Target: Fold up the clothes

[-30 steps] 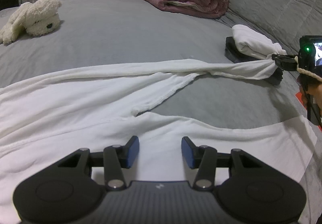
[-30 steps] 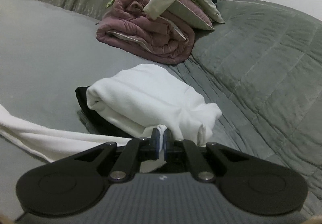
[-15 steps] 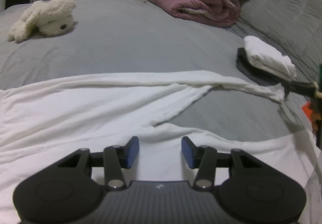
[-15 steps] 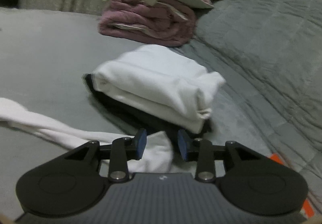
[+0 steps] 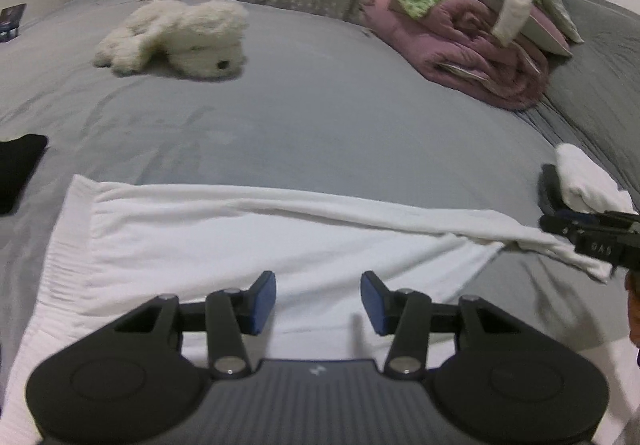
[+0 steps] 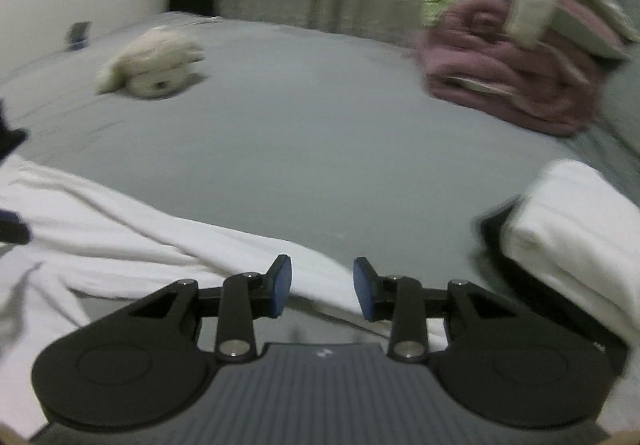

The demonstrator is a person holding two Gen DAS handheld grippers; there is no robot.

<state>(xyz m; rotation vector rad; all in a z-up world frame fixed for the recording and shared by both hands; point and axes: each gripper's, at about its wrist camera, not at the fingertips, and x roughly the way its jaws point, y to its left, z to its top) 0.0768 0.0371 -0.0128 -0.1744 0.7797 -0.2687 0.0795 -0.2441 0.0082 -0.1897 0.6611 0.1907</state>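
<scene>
A white long-sleeved garment (image 5: 224, 237) lies spread on the grey bed, its ribbed hem at the left and one sleeve (image 5: 460, 223) stretched out to the right. My left gripper (image 5: 318, 301) is open and empty just above the garment's body. My right gripper (image 6: 322, 293) is open and empty over the sleeve (image 6: 208, 241); it also shows at the right edge of the left wrist view (image 5: 592, 235), by the sleeve's cuff.
A folded white garment (image 6: 576, 221) lies on a folded black one at the right. A pile of maroon blanket and clothes (image 5: 480, 29) sits at the back right. A white plush toy (image 5: 180, 37) lies at the back left. A black item (image 5: 18, 165) is at the left edge.
My right gripper has opened and let go of the sleeve cuff, then swung left. My left gripper has shifted left along the garment, staying open. The sleeve now lies on the bed.
</scene>
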